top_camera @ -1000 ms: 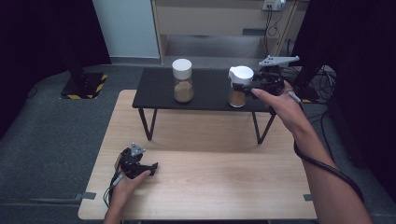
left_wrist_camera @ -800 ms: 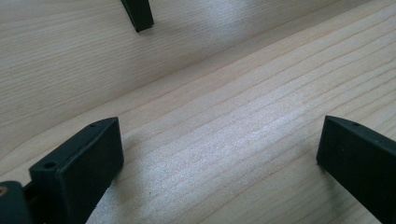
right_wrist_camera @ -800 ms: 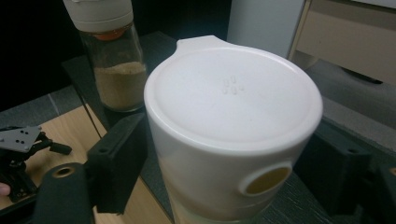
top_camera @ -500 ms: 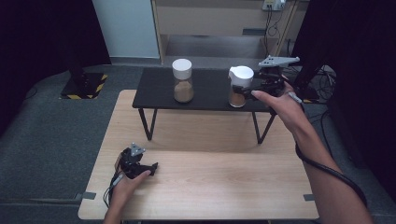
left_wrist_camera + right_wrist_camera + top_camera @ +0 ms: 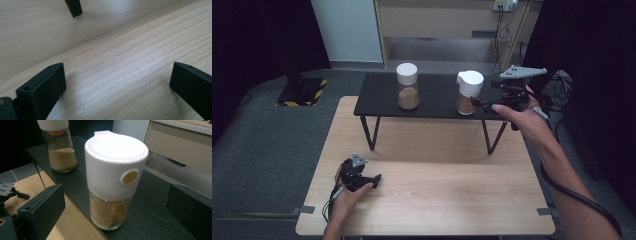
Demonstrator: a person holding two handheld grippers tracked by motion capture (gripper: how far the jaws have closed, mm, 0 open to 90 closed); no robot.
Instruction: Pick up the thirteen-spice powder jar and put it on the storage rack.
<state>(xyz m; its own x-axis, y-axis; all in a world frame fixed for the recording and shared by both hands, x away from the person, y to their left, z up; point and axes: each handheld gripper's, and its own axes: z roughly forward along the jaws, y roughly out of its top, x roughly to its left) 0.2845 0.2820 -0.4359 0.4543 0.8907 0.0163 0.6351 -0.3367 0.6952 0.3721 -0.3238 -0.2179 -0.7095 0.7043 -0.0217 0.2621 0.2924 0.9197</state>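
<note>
- Right gripper view puts a glass jar [image 5: 112,192] at frame centre: tall white cap with a round tan button on its side, clear lower body partly filled with tan powder.
- This jar stands near the front edge of a black shelf [image 5: 437,92], right of centre in the high view.
- A second jar [image 5: 407,86] with a white lid and similar brown powder stands well apart, left of centre on the same shelf.
- Right gripper [image 5: 479,103] sits at the shelf's right end, its jaws spread wide, one on either side of the capped jar without touching it.
- Left gripper [image 5: 374,178] rests at lower left on the wooden table [image 5: 452,200], jaws apart with only bare wood between them.
- Broad open tabletop lies in front of the shelf's legs.
</note>
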